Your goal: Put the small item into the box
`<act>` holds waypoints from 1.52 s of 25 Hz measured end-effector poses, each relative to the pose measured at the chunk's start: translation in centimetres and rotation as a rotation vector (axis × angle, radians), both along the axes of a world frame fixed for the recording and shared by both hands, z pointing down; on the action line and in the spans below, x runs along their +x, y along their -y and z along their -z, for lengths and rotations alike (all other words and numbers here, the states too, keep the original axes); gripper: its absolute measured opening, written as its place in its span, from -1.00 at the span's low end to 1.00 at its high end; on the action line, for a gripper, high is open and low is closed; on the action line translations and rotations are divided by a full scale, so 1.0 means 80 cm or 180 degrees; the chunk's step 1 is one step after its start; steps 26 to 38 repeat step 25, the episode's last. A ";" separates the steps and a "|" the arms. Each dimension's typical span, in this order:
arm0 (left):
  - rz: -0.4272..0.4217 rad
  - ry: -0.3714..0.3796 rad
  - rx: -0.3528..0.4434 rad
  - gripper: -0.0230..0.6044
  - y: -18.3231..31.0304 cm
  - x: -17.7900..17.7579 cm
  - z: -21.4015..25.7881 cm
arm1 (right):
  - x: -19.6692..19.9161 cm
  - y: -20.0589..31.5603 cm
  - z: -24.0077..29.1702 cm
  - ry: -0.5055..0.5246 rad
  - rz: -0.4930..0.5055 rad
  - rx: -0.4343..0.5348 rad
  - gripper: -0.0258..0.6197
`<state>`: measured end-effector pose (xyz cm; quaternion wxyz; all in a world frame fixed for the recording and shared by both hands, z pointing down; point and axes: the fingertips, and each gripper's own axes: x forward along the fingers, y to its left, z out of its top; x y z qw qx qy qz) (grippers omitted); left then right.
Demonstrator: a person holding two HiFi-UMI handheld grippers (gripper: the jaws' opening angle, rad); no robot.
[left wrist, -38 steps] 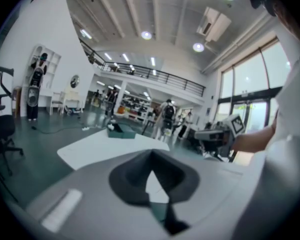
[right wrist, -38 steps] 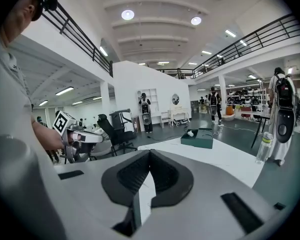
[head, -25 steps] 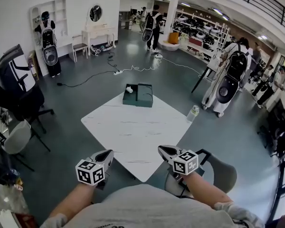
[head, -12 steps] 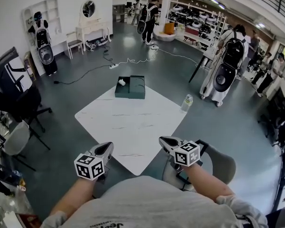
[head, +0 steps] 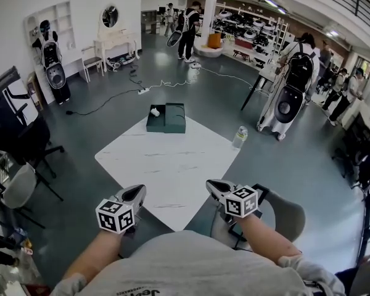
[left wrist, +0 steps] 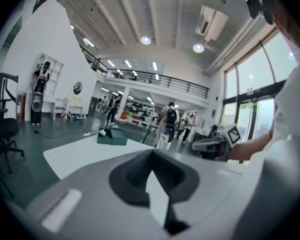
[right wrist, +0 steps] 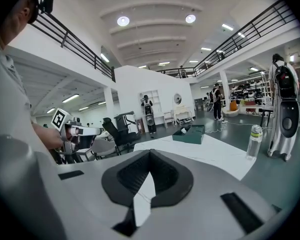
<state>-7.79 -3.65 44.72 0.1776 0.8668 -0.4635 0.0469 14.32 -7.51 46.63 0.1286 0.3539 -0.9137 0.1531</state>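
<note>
White table (head: 172, 165) separates left claw (head: 137, 191), right claw (head: 212, 185) from far-corner box (head: 167, 118).

Large open-plan lab hall, mezzanine railing (head: 357, 2) at 1 o'clock, stocked display shelves (head: 253, 24) at 12, cable (head: 172, 82) trailing over grey floor (head: 105, 119), person wearing backpack rig (head: 290, 97) at 2, office chair (head: 18, 134) at 9, white surface (head: 172, 165) at centre

Table (head: 172, 165) smooth, marble-look; box (head: 174, 117) matt; bottle (head: 240, 137) clear plastic.
</note>
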 end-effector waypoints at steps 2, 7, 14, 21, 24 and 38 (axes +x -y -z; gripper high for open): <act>0.0009 -0.0002 0.0002 -0.91 0.002 -0.004 -0.002 | -0.001 0.000 -0.004 -0.0005 -0.0001 -0.0015 -0.90; 0.0018 -0.0004 -0.0020 -0.91 0.002 -0.010 -0.006 | -0.007 0.000 -0.008 -0.0029 0.0014 -0.0034 -0.90; 0.0021 -0.0010 -0.0041 -0.91 -0.003 -0.009 -0.011 | -0.008 -0.003 -0.009 -0.0059 0.0046 -0.0032 -0.90; 0.0035 0.0003 -0.0037 -0.91 -0.010 -0.006 -0.009 | -0.003 -0.009 -0.010 -0.0063 0.0060 -0.0048 -0.90; 0.0042 0.0000 -0.0040 -0.91 -0.013 -0.003 -0.006 | -0.001 -0.012 -0.007 -0.0066 0.0071 -0.0049 -0.90; 0.0044 -0.0001 -0.0041 -0.91 -0.014 -0.002 -0.005 | 0.000 -0.013 -0.006 -0.0067 0.0076 -0.0049 -0.90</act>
